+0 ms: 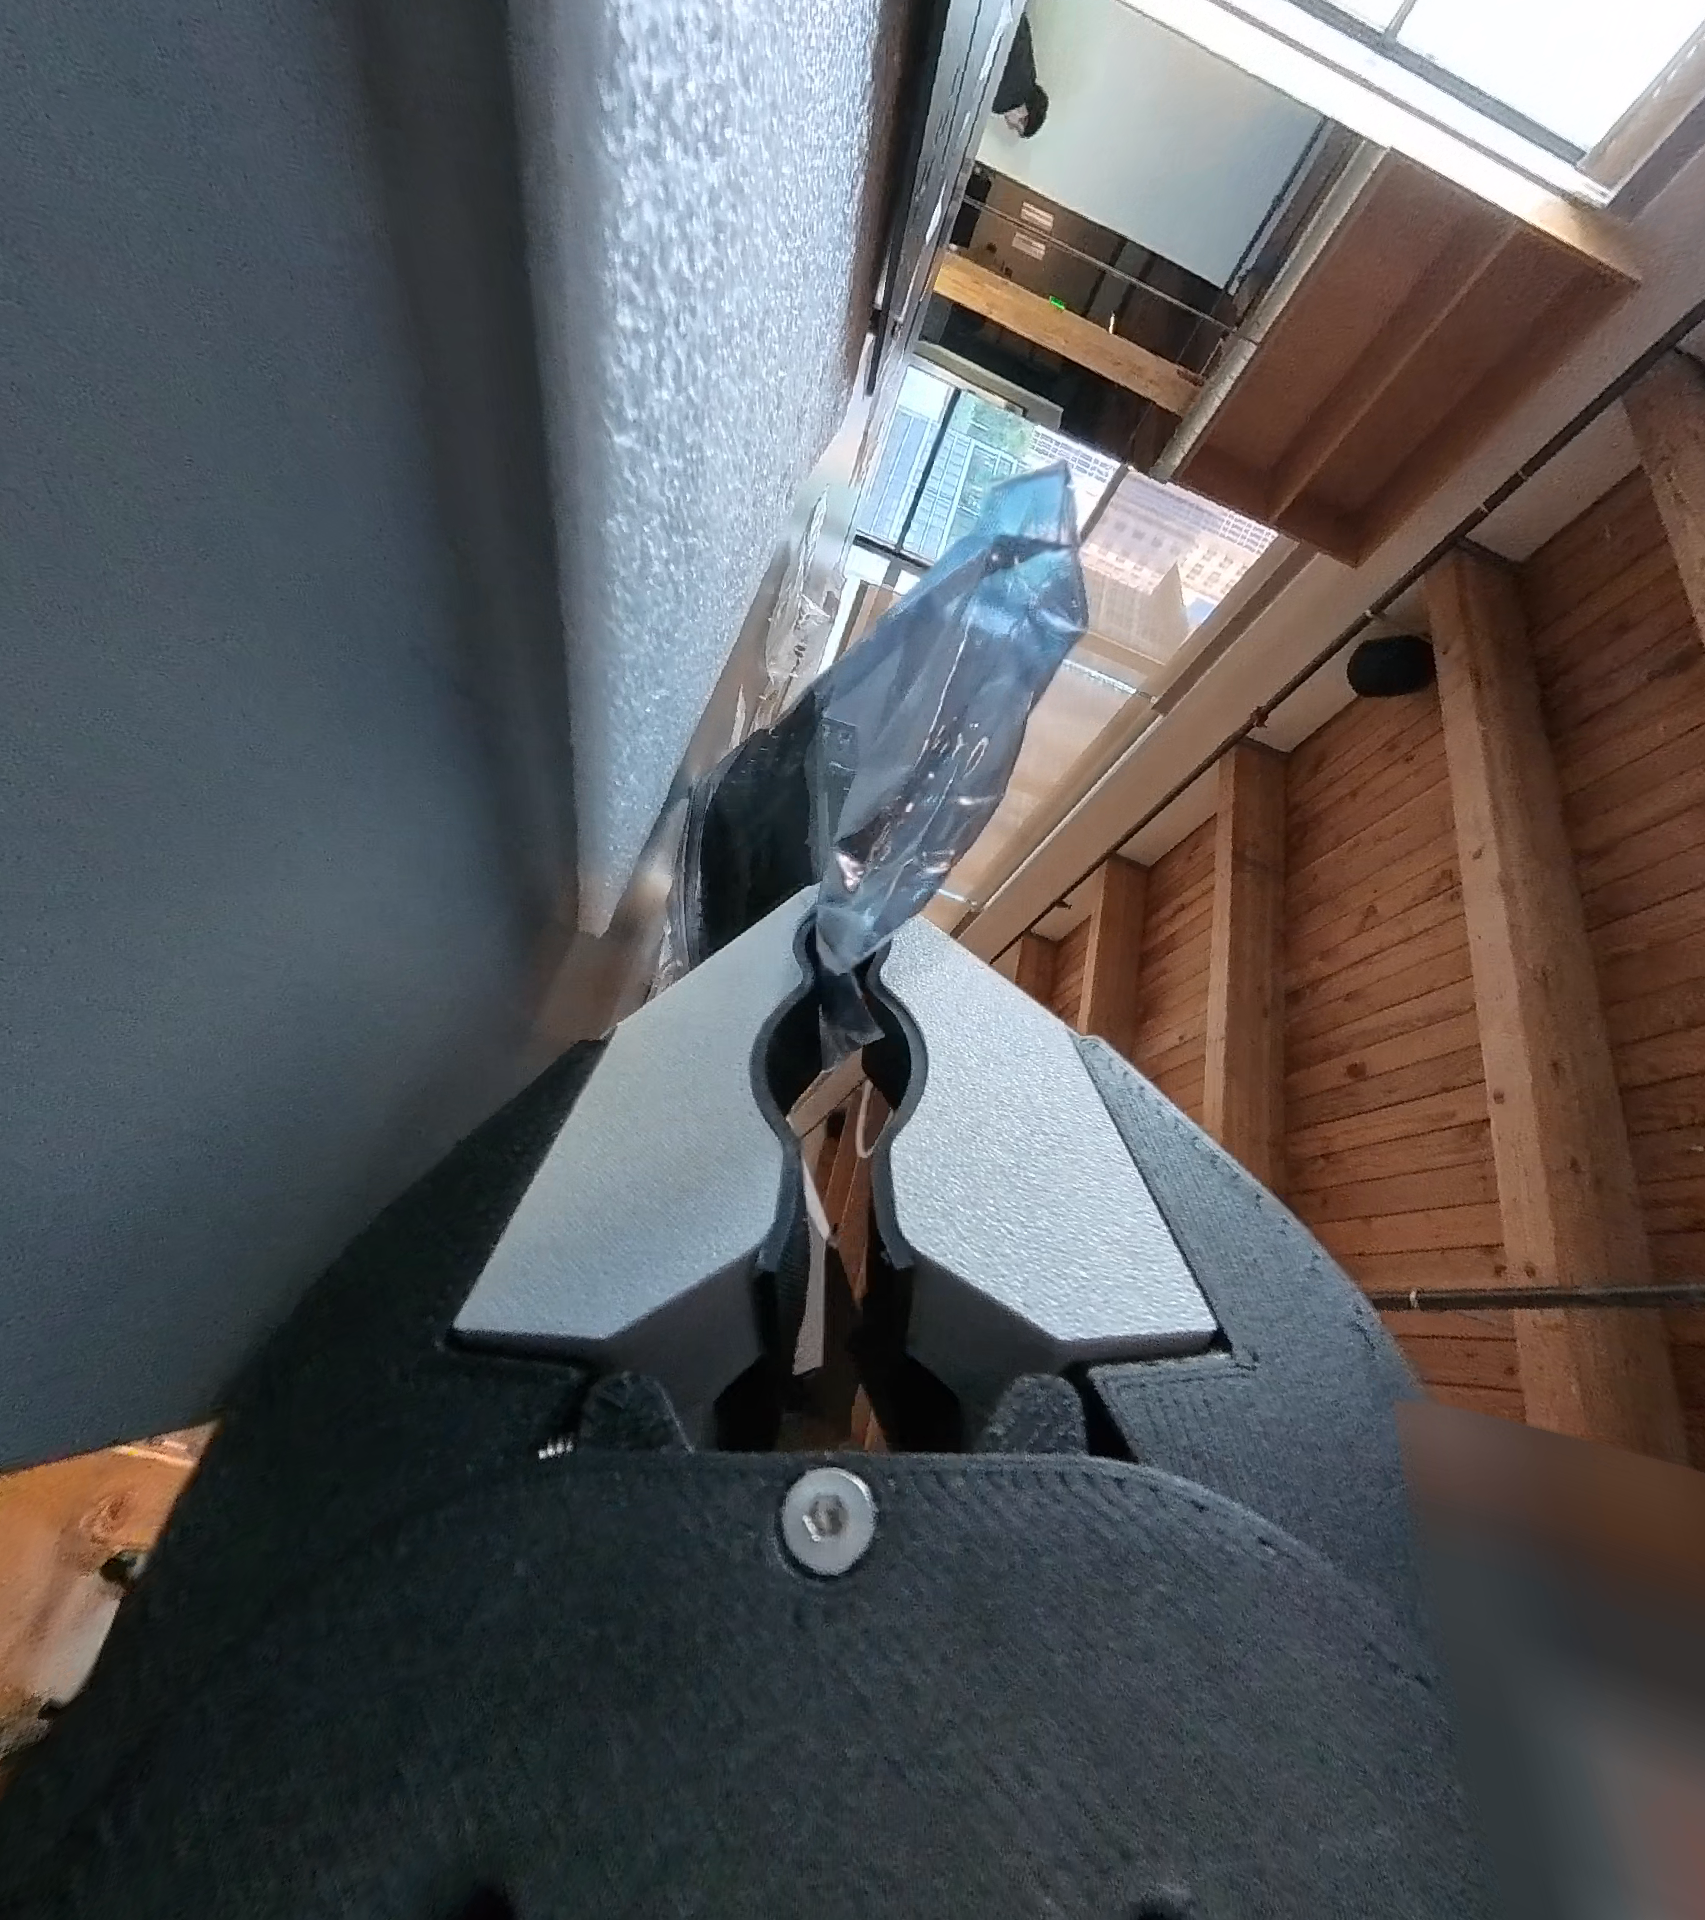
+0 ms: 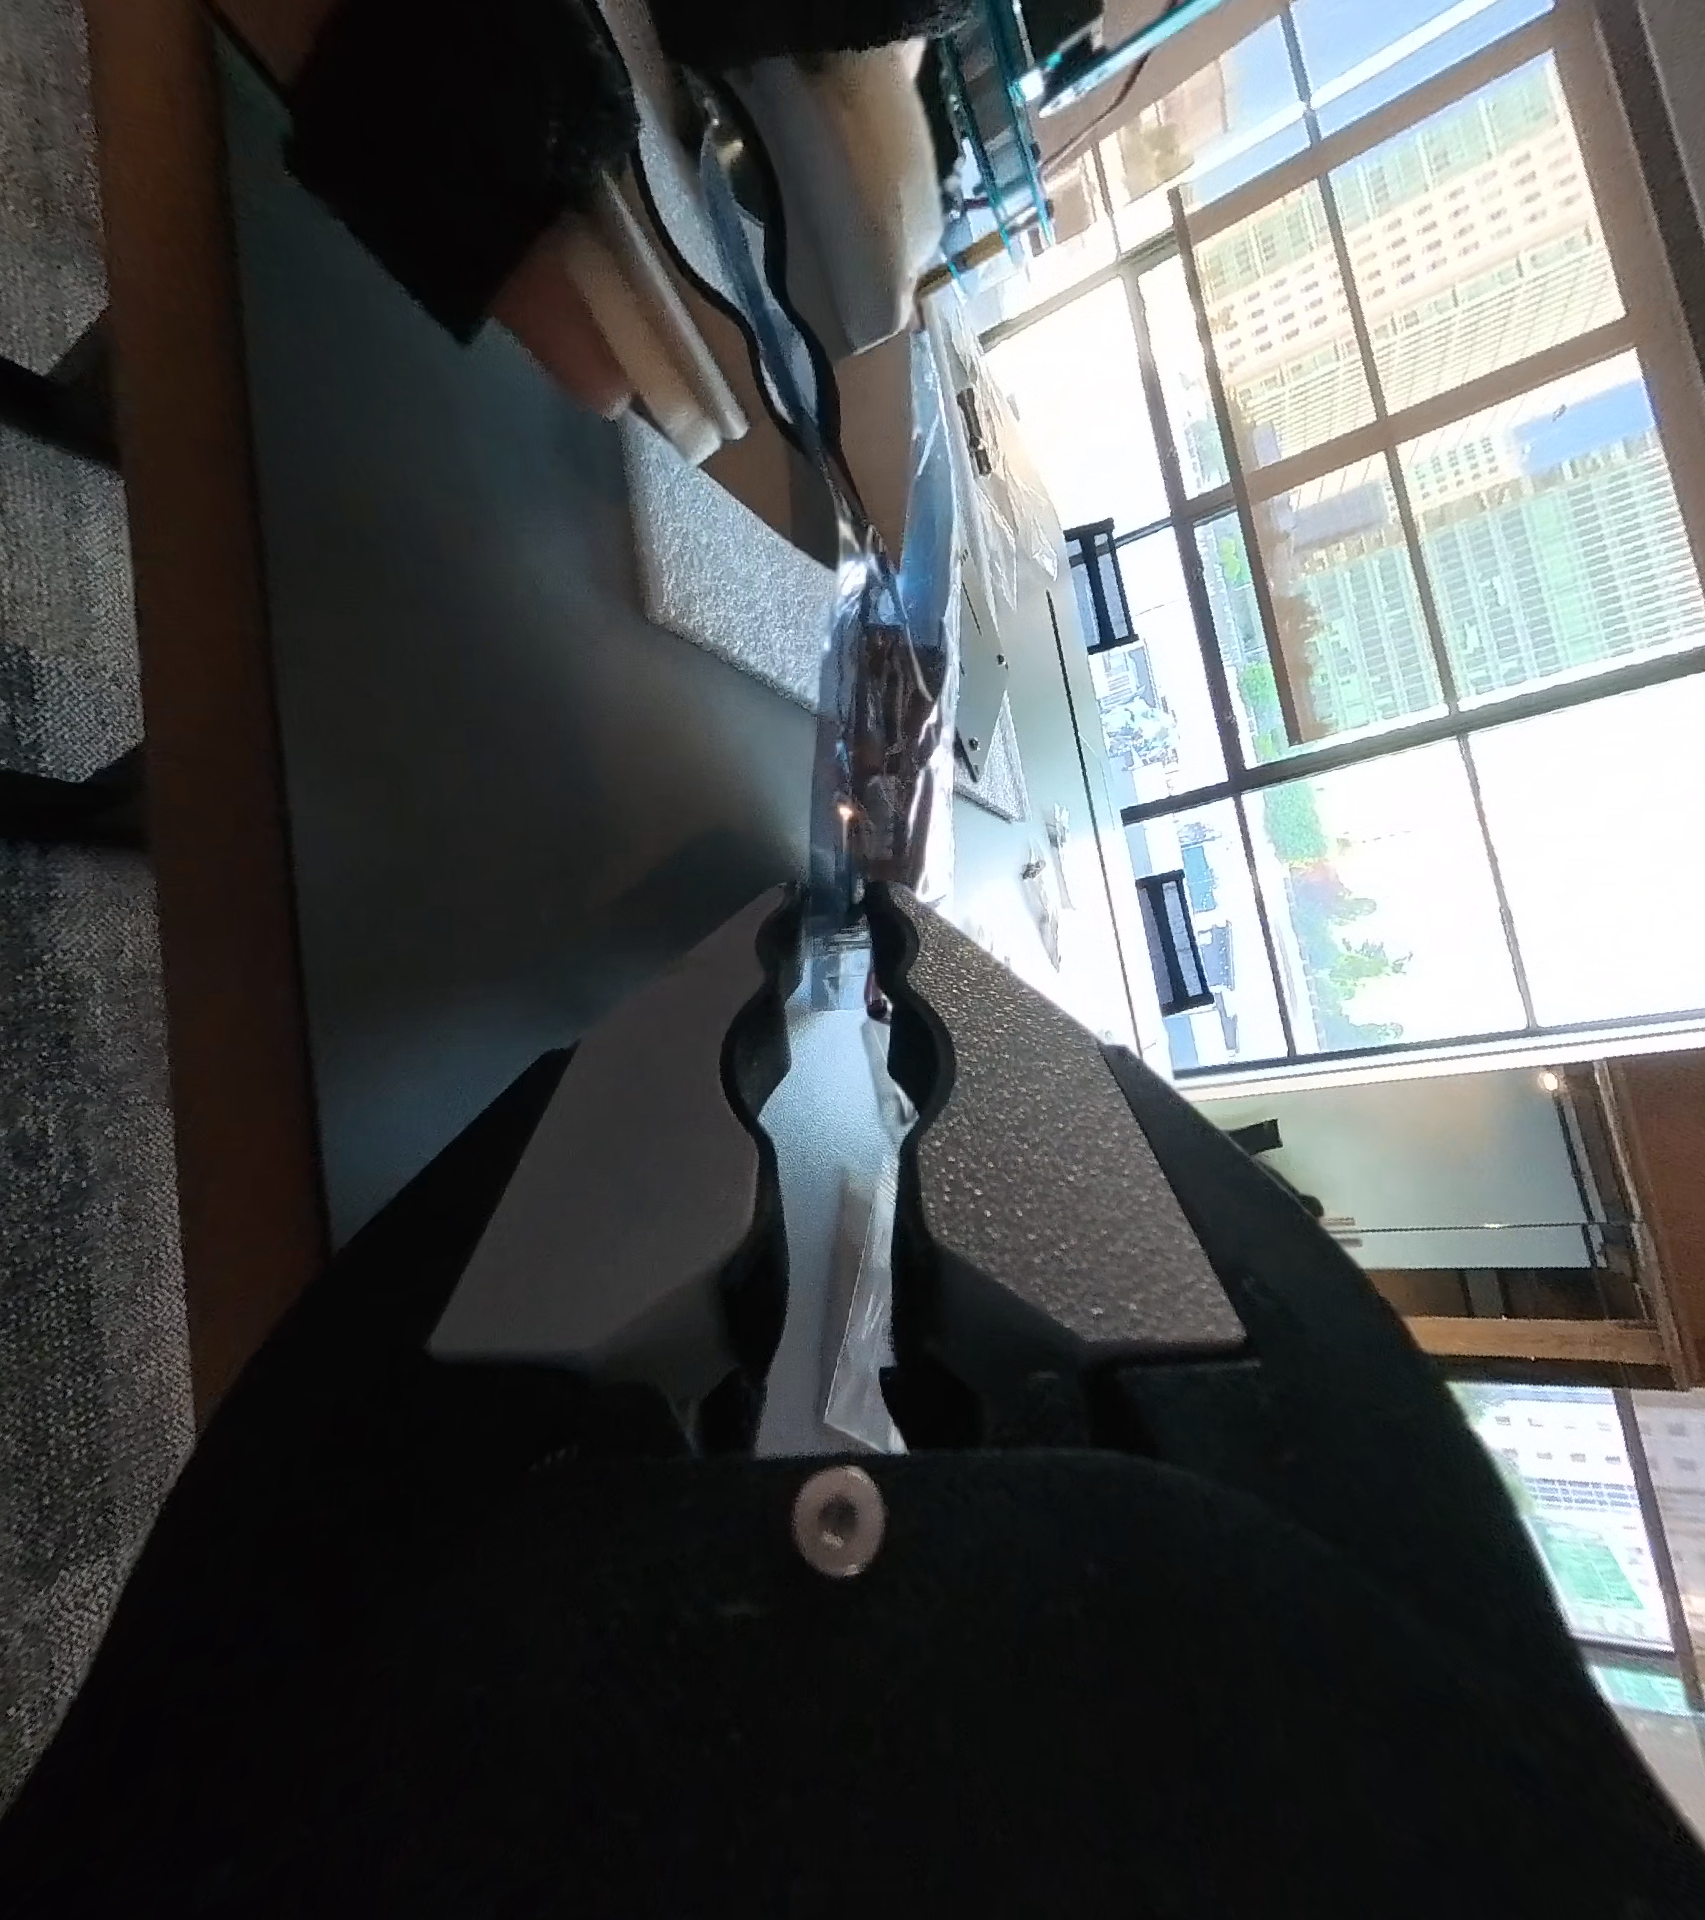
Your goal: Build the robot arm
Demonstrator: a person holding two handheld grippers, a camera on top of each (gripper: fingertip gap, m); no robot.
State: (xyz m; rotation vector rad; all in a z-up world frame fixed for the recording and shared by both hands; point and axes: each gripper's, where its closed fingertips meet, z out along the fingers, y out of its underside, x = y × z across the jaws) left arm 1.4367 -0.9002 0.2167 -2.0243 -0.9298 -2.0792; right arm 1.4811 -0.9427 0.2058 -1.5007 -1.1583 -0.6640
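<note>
Inspector: Fingers first. Found pressed almost together on the left gripper (image 1: 843, 961), pinching the twisted end of a bluish plastic bag (image 1: 941, 707).

Clerk: And on the right?

Inspector: Much the same on the right gripper (image 2: 837, 909). Closed to a narrow gap at the tips, nipping what looks like the far end of the same bag (image 2: 889, 727). Strung between the two grippers, seemingly lifted off the grey mat (image 2: 474, 675), with a white foam pad (image 2: 723, 582) just beside.

Clerk: Hazards?

Inspector: Judged three. Thin, slick film caught only at the very tips, so liable to slip out under any pull. Held at both ends, so liable to stretch or tear if drawn apart. Something dark seen inside, kind not made out, and likely to shift or drop should either pinch loosen. Cannot tell whether sealed.
</note>
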